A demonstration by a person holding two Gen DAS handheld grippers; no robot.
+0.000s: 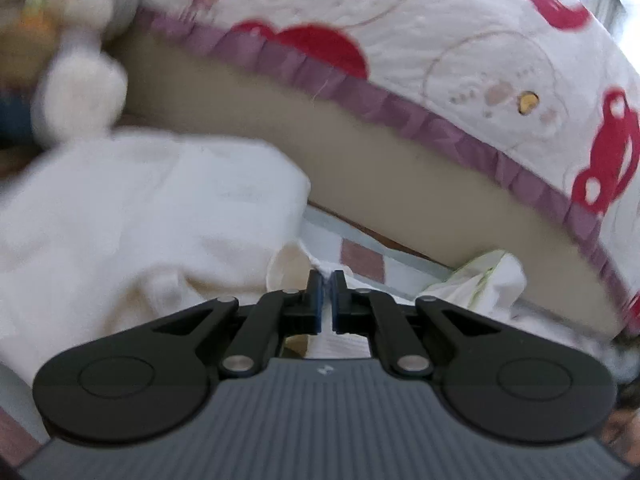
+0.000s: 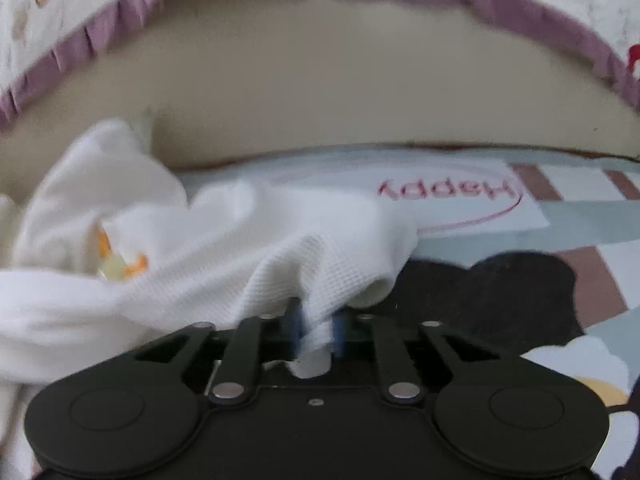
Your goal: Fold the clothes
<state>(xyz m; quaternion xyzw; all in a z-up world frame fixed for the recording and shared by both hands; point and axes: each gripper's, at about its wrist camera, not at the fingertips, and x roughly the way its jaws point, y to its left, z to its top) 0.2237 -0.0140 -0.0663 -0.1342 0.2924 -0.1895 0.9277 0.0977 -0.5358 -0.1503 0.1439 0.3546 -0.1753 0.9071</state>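
A white waffle-knit garment with a small orange print lies bunched on a patterned floor mat. My right gripper is shut on a twisted fold of it, the cloth bulging out between the blue pads. In the left wrist view my left gripper is shut on a thin edge of white cloth that runs off into a large cream-white heap on the left. A second white piece with a green print lies to the right.
A beige mattress side with a purple frill and a white quilt with red cars rises right behind the clothes. A white plush toy sits at the far left. The mat reads "Happy".
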